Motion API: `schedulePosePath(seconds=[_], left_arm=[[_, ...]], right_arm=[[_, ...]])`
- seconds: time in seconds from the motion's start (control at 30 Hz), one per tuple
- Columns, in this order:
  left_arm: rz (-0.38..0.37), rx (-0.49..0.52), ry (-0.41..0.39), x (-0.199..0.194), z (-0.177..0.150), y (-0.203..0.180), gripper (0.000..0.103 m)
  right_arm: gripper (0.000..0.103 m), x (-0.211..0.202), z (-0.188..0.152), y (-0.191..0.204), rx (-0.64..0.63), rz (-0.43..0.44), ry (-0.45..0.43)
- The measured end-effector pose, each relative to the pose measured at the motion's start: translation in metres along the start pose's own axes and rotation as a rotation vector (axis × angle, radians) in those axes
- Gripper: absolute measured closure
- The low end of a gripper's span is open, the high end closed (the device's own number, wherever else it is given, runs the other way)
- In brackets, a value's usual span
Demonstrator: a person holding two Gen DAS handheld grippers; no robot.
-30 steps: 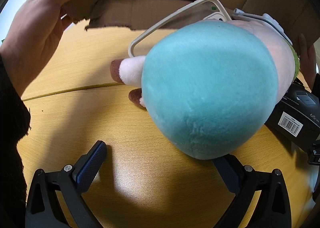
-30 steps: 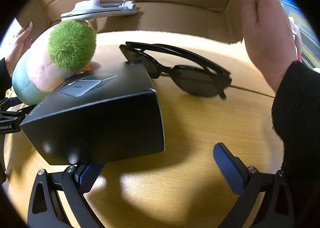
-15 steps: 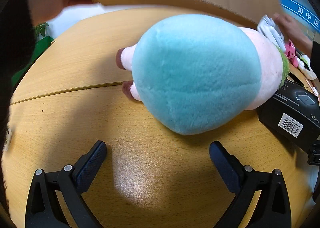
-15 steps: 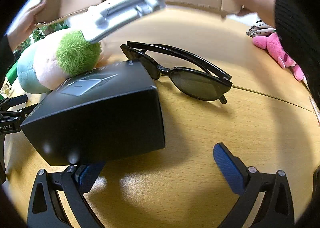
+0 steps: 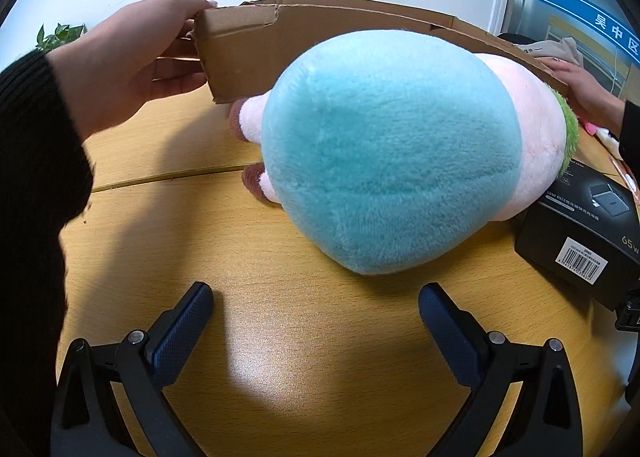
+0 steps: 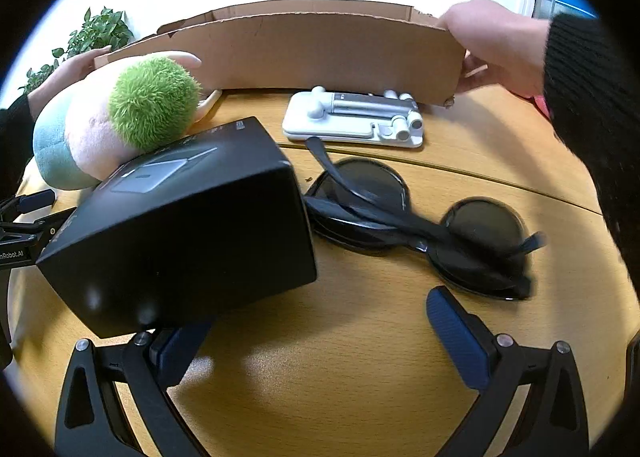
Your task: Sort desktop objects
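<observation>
Since a second ago, the cardboard box (image 6: pixel 320 53) has been lifted off; two bare hands (image 5: pixel 132 57) hold it upright at twelve o'clock, and the sunglasses (image 6: pixel 420 233) have turned. Left gripper (image 5: pixel 316 321) rests spread and empty on the wooden table (image 5: pixel 280 357), the plush toy (image 5: pixel 384 169) just beyond at one o'clock. Right gripper (image 6: pixel 316 341) gapes too, its left finger under the black box (image 6: pixel 192 233). A white stand (image 6: pixel 356 121) lies past the sunglasses.

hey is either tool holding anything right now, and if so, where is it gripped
Neither. The left tool and right tool are both open and empty. Only the person's bare hands hold something: the cardboard box, gripped at its two ends.
</observation>
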State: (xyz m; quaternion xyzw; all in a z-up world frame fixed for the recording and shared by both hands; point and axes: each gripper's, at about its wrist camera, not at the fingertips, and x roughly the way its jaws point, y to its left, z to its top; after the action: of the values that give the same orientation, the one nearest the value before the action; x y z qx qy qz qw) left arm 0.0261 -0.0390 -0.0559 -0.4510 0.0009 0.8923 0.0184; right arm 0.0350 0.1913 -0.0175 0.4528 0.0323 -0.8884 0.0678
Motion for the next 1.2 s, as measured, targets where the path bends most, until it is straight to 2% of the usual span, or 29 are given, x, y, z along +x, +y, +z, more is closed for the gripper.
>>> schedulePosePath(seconds=[1.2], left_arm=[[-0.001,0.002,0.001,0.0001,0.0021,-0.0019,0.0]], right_arm=[[0.0,-0.0007,-0.003,-0.0023,0.001,0.001,0.0]])
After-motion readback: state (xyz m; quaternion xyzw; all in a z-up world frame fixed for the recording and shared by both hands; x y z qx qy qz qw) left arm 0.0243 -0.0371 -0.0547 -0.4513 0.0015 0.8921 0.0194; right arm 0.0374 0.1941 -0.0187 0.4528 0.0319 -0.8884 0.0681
